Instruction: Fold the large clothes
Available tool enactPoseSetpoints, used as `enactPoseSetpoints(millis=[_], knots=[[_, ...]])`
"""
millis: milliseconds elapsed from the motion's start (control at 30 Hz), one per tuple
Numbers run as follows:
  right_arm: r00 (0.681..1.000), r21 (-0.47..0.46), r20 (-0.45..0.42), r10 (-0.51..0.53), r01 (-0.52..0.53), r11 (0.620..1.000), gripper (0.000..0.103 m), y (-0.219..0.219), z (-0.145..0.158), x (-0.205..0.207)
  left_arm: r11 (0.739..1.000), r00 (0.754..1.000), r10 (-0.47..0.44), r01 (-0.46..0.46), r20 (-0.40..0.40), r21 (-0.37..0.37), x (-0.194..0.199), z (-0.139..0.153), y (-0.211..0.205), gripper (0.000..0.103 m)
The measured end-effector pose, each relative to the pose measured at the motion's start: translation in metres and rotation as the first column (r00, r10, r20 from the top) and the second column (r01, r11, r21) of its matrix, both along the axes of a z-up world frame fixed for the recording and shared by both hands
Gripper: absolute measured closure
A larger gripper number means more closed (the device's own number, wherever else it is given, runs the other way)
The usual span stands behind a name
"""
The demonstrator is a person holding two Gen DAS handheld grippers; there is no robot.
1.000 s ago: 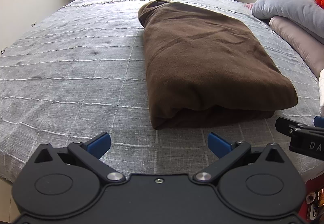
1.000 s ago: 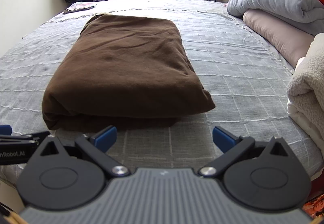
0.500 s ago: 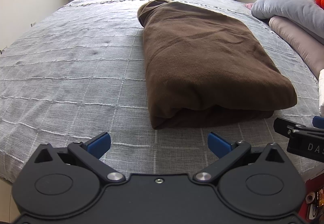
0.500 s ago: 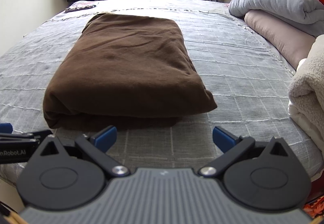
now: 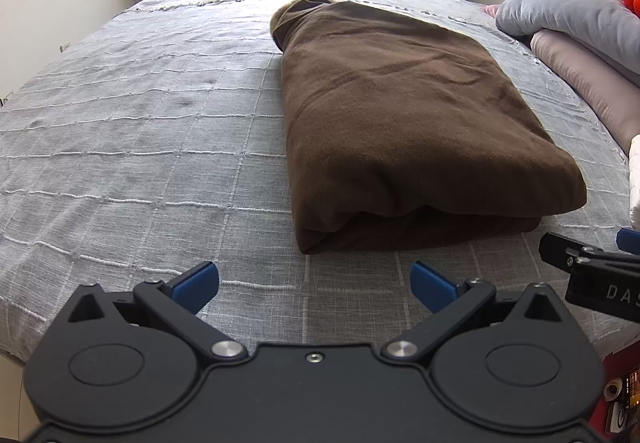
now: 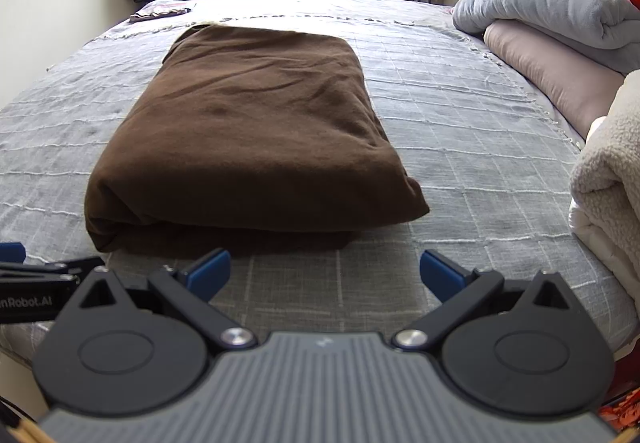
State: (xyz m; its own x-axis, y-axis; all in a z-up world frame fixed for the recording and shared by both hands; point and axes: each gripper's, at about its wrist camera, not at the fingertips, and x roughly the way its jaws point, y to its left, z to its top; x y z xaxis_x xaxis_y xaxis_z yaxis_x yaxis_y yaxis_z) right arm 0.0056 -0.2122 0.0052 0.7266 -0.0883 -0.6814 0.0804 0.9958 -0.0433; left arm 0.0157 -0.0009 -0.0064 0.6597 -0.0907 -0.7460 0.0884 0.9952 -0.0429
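Both tongs gape empty, left gripper (image 5: 314, 283) and right gripper (image 6: 325, 270) poised at the bed's near edge, the folded brown fleece garment (image 6: 256, 131) lying on the grey checked bedspread (image 5: 140, 147); likely next, pinch its near corners for another fold.

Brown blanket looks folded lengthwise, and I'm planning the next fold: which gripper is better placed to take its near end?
Probably right. The right gripper sits open almost straight before the brown blanket, near its front edge. The left gripper, also open, faces mostly bare bedspread, with the blanket to its right.
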Motion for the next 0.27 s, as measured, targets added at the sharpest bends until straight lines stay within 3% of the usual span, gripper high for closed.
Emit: enactPoseSetpoints(millis=[267], knots=[[1.000,-0.001,0.002,0.000,0.000,1.000,0.000,0.0001,-0.0002,0.0002,1.000,1.000,-0.006,0.007,0.001,-0.006,0.0018,-0.0010,0.0022,0.000]])
